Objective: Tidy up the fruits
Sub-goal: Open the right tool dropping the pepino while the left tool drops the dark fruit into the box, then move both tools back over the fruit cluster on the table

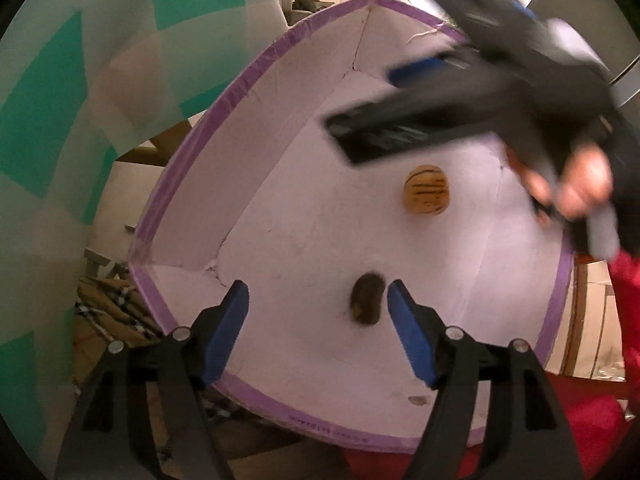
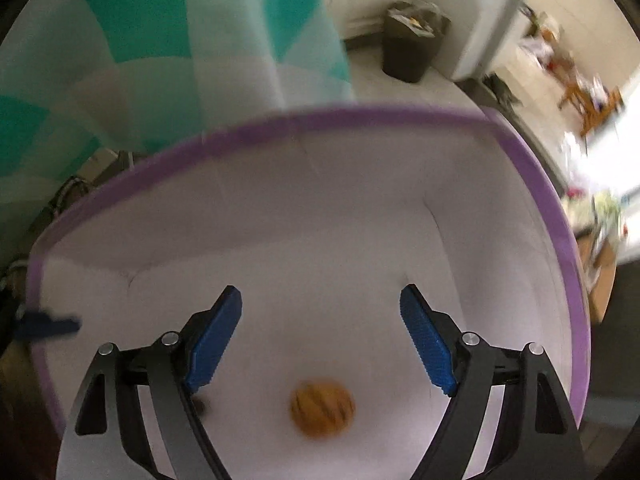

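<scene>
Left gripper (image 1: pixel 316 308) is spread wide, a small dark fruit (image 1: pixel 366 299) right beside its right pad on the box (image 1: pixel 280 208) floor. Looks light and maybe soft, so I'd pinch its middle gently. Farther ahead sits the striped orange fruit (image 1: pixel 427 195), below the right gripper (image 2: pixel 320 344), which is spread too.

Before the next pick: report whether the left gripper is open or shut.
Open: left gripper blue fingers stand apart, small dark fruit lying loose between.

A curtain (image 2: pixel 168 52) of teal and white patches hangs at the left — beside it a pale floor (image 2: pixel 400 92) carries a dark bin (image 2: pixel 412 44); a wooden chair (image 2: pixel 588 100) stands blurred beyond a white doorframe (image 2: pixel 496 20).
</scene>
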